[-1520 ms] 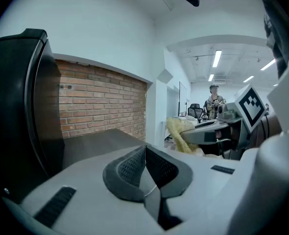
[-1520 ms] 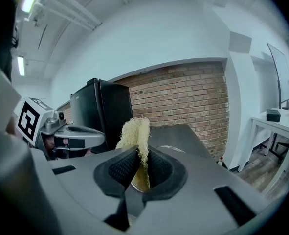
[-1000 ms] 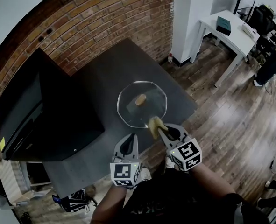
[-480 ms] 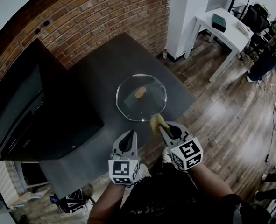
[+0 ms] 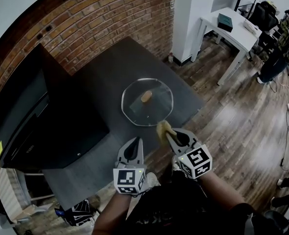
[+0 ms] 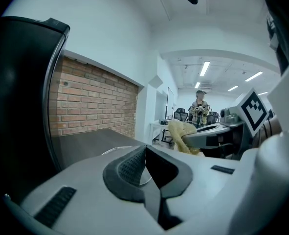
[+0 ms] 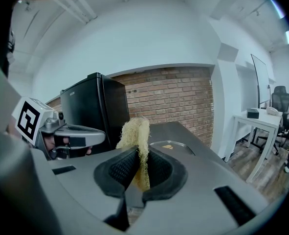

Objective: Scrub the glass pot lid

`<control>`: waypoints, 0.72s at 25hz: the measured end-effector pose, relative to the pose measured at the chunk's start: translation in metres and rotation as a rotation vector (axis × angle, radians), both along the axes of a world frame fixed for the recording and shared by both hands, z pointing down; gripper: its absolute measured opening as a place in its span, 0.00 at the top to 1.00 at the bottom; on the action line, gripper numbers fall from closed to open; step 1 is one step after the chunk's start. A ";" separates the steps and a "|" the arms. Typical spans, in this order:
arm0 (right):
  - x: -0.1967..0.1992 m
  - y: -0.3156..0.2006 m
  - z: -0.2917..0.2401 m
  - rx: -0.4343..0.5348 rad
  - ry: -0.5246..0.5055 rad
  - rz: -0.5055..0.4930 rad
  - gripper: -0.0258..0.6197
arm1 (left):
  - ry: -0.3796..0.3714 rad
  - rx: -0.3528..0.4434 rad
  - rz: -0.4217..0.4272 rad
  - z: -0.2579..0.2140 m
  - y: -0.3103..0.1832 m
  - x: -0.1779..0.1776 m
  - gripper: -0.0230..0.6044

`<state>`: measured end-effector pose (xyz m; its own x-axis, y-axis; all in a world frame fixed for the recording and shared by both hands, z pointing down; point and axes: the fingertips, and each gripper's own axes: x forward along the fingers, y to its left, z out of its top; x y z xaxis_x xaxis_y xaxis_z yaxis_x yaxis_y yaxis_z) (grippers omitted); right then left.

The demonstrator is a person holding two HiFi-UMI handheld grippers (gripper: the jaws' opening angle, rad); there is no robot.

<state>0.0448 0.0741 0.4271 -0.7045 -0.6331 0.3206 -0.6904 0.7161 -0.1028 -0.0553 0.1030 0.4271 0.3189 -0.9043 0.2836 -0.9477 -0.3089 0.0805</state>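
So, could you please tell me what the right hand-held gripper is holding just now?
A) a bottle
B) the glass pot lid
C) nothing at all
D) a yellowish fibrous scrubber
D: in the right gripper view, the right hand-held gripper has its jaws closed on the yellowish fibrous scrubber, while the glass pot lid lies on the dark table, apart from it.
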 end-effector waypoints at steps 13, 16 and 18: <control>0.004 0.006 -0.002 -0.002 0.007 0.002 0.89 | -0.002 0.005 0.012 -0.004 0.002 0.006 0.91; 0.004 0.006 -0.001 -0.005 0.006 0.003 0.89 | -0.001 0.002 0.013 -0.003 0.002 0.006 0.91; 0.004 0.005 0.000 -0.008 0.005 0.004 0.89 | 0.001 0.002 0.013 -0.002 0.002 0.005 0.91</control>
